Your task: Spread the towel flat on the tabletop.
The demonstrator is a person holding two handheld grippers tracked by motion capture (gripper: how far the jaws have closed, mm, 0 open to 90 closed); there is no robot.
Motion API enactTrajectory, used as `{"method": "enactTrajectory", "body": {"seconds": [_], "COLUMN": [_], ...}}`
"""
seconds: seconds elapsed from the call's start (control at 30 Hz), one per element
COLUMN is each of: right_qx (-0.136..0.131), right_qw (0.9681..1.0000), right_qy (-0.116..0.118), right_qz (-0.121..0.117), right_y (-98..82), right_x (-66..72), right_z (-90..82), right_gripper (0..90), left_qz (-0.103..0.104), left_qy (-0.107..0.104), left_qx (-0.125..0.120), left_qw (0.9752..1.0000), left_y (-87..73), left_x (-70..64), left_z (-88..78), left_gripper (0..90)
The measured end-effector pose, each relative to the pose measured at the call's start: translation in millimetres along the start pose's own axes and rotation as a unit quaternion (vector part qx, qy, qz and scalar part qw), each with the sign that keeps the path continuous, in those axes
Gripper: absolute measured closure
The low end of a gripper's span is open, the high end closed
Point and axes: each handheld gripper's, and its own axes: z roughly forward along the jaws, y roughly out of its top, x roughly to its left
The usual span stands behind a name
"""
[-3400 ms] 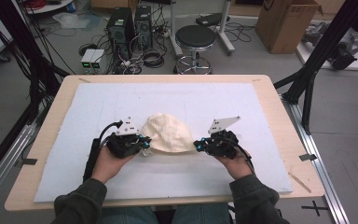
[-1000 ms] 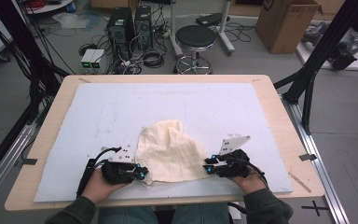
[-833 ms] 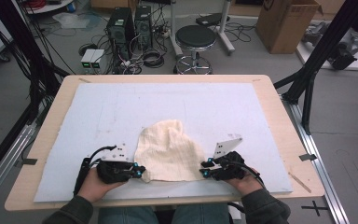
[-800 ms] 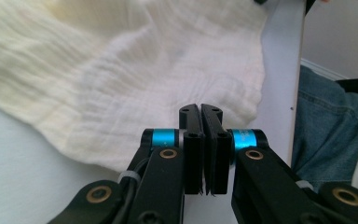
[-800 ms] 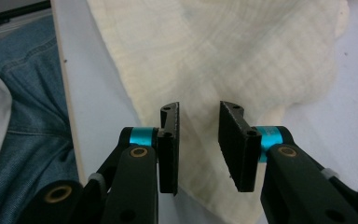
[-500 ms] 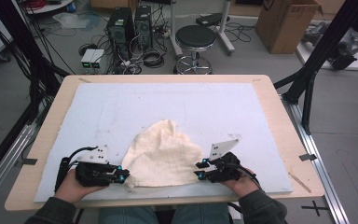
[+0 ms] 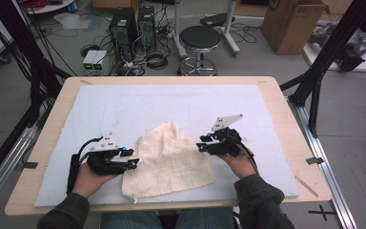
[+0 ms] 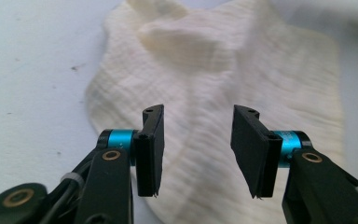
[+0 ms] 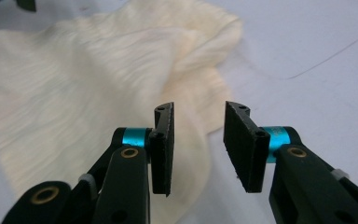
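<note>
Since the earlier frames both hands are sitting farther from the person, and the cream cloth [image 7: 169,160], dragged toward the near table [image 7: 286,112] edge, is lying flatter on the pale blue mat [image 7: 124,102]. Left gripper [image 7: 128,162] jaws, just opening, are standing apart over the cloth's left edge, nothing between them; right gripper [image 7: 201,145] jaws are likewise apart and empty (both released). Spreading step seems nearly finished; next probably calls for regripping the humped far end.
</note>
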Motion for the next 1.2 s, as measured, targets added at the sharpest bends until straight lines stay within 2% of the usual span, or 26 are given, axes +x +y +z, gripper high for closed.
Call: {"method": "enactTrajectory", "body": {"seconds": [0.13,0.23,0.27,0.37,0.43,0.47,0.5,0.57,0.67,0.77,0.8,0.87,0.93,1.0,1.07,1.1,1.2], "right_qx": [0.010,0.032,0.043,0.052,0.052,0.054,0.057,0.073,0.083,0.096,0.096,0.095,0.100,0.089,0.072,0.071,0.051], "right_qw": [0.9997,0.9990,0.9984,0.9979,0.9979,0.9974,0.9966,0.9961,0.9961,0.9943,0.9930,0.9925,0.9879,0.9817,0.9839,0.9853,0.9927], "right_qy": [-0.006,0.000,0.006,0.010,0.006,0.018,0.035,0.030,0.006,-0.037,-0.062,-0.069,-0.114,-0.159,-0.143,-0.133,-0.094], "right_qz": [0.020,0.031,0.037,0.035,0.038,0.045,0.048,0.040,0.029,0.027,0.032,0.034,0.035,0.055,0.080,0.080,0.055], "right_y": [4.6,0.7,-1.1,-2.1,-1.9,-1.6,-0.8,4.4,15.0,27.0,32.8,34.4,37.4,36.2,32.7,32.2,28.4], "right_x": [-14.8,-22.3,-23.7,-22.9,-23.2,-24.6,-26.1,-24.3,-26.8,-35.0,-43.1,-47.0,-57.4,-67.1,-72.8,-70.8,-56.5], "right_z": [21.7,39.6,49.0,56.5,58.1,58.2,58.9,57.6,46.7,31.2,22.1,19.5,13.6,9.0,5.0,3.8,0.2], "right_gripper": [62.8,61.5,61.6,62.9,70.0,81.5,85.0,86.5,86.7,86.6,86.6,86.4,84.4,70.0,65.3,65.1,63.2], "left_qz": [0.004,0.007,0.007,0.011,0.009,0.007,0.007,0.007,0.005,0.003,0.002,0.002,0.001,-0.002,-0.005,-0.006,-0.014], "left_qy": [0.005,0.007,0.007,0.007,0.006,0.007,0.007,0.008,0.010,0.009,0.010,0.009,0.010,0.013,0.016,0.018,0.025], "left_qx": [0.017,0.021,0.024,0.031,0.031,0.031,0.031,0.029,0.023,0.018,0.016,0.012,0.012,0.010,0.008,0.007,0.006], "left_qw": [0.9998,0.9997,0.9997,0.9994,0.9995,0.9995,0.9995,0.9995,0.9997,0.9998,0.9998,0.9999,0.9999,0.9999,0.9998,0.9998,0.9996], "left_y": [-1.0,-2.4,-2.7,-3.6,-4.3,-4.6,-4.7,-4.6,-4.6,-4.3,-4.2,-4.0,-4.0,-4.0,-3.9,-3.8,-2.9], "left_x": [2.7,2.1,1.8,1.8,1.8,1.6,1.7,1.6,2.3,2.9,2.7,3.4,4.1,4.7,5.8,6.4,8.8], "left_z": [10.4,13.4,14.2,16.1,17.0,17.3,17.1,15.7,13.7,12.4,12.1,11.7,11.0,10.8,10.6,10.6,10.6], "left_gripper": [54.6,54.3,53.9,53.5,53.5,53.5,53.5,53.5,53.5,53.5,53.5,53.5,53.5,53.0,51.6,51.1,47.9]}}
